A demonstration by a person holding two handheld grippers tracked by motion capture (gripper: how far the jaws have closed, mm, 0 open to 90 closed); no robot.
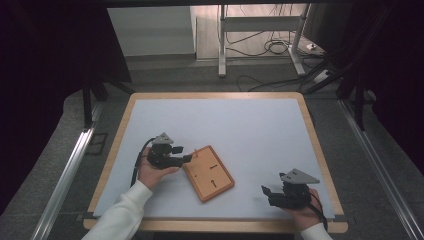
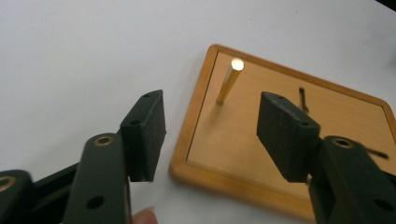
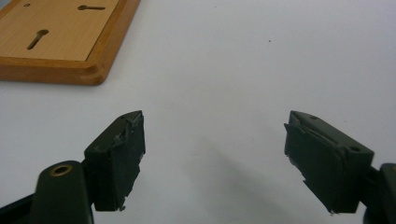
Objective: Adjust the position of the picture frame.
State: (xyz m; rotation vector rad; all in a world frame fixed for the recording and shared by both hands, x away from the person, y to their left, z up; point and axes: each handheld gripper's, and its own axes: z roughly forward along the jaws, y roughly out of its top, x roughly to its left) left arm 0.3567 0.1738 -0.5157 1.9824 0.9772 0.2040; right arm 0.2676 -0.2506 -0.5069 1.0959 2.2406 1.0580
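left hand-held gripper (image 1: 187,159) held low at the board's (image 1: 208,173) near-left corner, jaws spread wide, gripping nothing. upright brass peg (image 2: 228,82) standing in the board just beyond the jaws. board lying tilted mid-worktop (image 1: 235,120), two keyhole slots (image 3: 37,39) in its face. right hand-held gripper (image 1: 266,192) well apart over bare white worktop, jaws wide apart, empty.

Wooden board (image 2: 243,154), smooth, light satin sheen, rounded darker rim. Slim upright peg (image 2: 227,84), glossy, brass-like, bright at the tip. Matt white table cover (image 1: 240,125), paper-like, within a wood-look edge. Left gripper (image 2: 210,128) and right gripper (image 3: 215,158): matt black plastic, brass-coloured rivets, rough, chipped pads (image 3: 119,158).
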